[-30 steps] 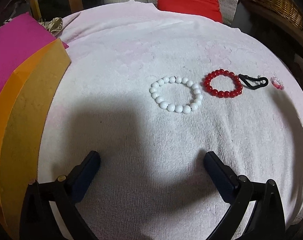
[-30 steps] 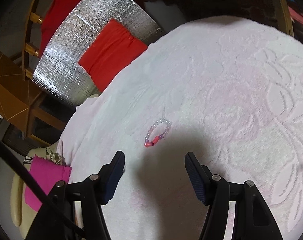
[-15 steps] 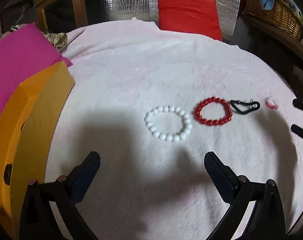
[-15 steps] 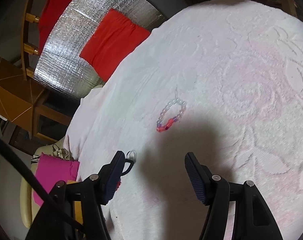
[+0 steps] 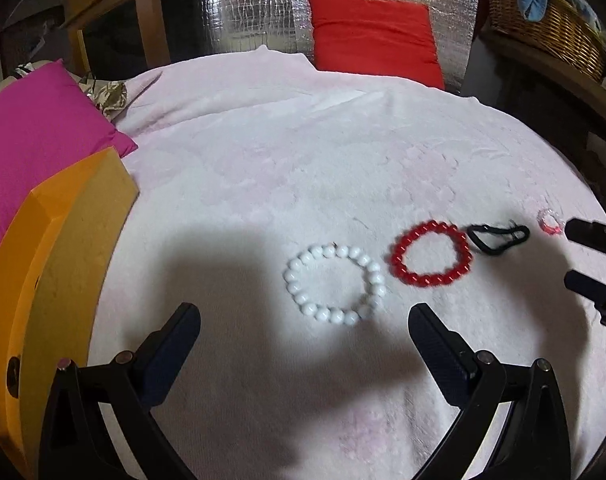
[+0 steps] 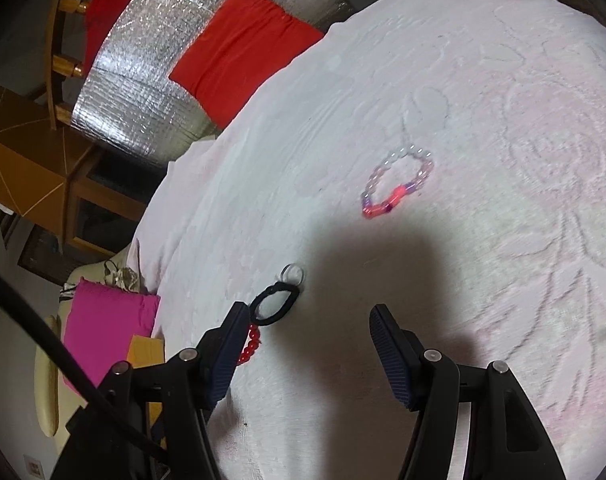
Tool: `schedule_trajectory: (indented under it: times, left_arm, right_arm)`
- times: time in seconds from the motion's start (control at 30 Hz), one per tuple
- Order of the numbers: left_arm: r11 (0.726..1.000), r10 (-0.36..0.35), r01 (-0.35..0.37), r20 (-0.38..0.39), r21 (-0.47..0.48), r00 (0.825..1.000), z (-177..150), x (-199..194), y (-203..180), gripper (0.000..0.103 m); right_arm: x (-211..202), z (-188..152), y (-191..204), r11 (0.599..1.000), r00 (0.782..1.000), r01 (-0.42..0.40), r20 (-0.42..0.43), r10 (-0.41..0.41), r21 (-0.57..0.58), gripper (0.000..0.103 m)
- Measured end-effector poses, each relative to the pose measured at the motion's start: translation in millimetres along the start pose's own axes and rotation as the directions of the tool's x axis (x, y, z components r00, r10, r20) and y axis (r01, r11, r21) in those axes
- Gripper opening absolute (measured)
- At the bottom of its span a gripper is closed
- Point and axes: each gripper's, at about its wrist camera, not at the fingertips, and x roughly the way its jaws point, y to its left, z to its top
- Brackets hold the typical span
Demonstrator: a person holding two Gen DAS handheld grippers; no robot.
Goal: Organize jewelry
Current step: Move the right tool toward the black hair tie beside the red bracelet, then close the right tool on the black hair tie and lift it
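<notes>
Four pieces lie in a row on the pale pink towel (image 5: 303,152): a white bead bracelet (image 5: 335,284), a red bead bracelet (image 5: 431,254), a black hair tie (image 5: 499,236) and a small clear-and-pink bracelet (image 5: 551,222). My left gripper (image 5: 304,314) is open just in front of the white bracelet, holding nothing. My right gripper (image 6: 311,314) is open and empty above the towel. The black hair tie (image 6: 273,304) sits by its left fingertip, and the clear-and-pink bracelet (image 6: 399,184) lies further ahead. Red beads (image 6: 251,346) peek out behind that finger.
An orange box (image 5: 63,260) stands along the towel's left edge, with a magenta cushion (image 5: 35,140) behind it. A red cushion (image 5: 375,36) and silver foil padding are at the back. A wicker basket (image 5: 551,32) is at the back right. A small clear ring (image 6: 293,272) lies beside the hair tie.
The right gripper moved sideways along the row; the hair tie and red beads entered its view, and its fingers now show at the left view's right edge. The left view tilted up.
</notes>
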Motion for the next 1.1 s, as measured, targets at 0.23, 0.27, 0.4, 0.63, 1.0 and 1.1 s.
schedule_trajectory:
  times: [0.23, 0.27, 0.4, 0.63, 1.0, 1.1]
  left_arm:
    - [0.999, 0.033, -0.033, -0.016, -0.037, 0.999, 3.5, 10.7, 20.0, 0.103]
    - [0.998, 0.037, -0.037, -0.02, -0.044, 0.999, 3.1, 11.4, 23.1, 0.103]
    - [0.998, 0.03, -0.031, -0.02, -0.062, 0.999, 2.2, 9.0, 31.6, 0.103]
    - [0.997, 0.017, -0.018, -0.017, -0.08, 1.0, 0.4, 5.8, 41.8, 0.103]
    - [0.997, -0.008, 0.005, -0.036, -0.078, 0.999, -2.5, 10.0, 39.3, 0.103]
    - [0.998, -0.018, 0.016, -0.033, -0.062, 0.999, -3.1, 10.8, 33.0, 0.103]
  right_arm:
    - [12.1, -3.9, 5.7, 1.0, 1.0, 0.011, -0.015, -0.011, -0.009, 0.067]
    - [14.0, -3.8, 6.4, 1.0, 1.0, 0.01, -0.015, -0.01, -0.006, 0.067]
    - [18.8, -2.4, 8.2, 1.0, 1.0, 0.006, -0.011, -0.006, -0.002, 0.067]
    - [33.2, -3.9, 17.2, 1.0, 1.0, 0.009, -0.004, -0.009, -0.017, 0.067]
    - [50.2, 3.6, 32.3, 0.995, 0.995, 0.073, 0.078, -0.068, -0.066, 0.053]
    - [56.1, 2.3, 37.6, 0.989, 0.991, 0.11, 0.082, -0.103, -0.094, 0.034]
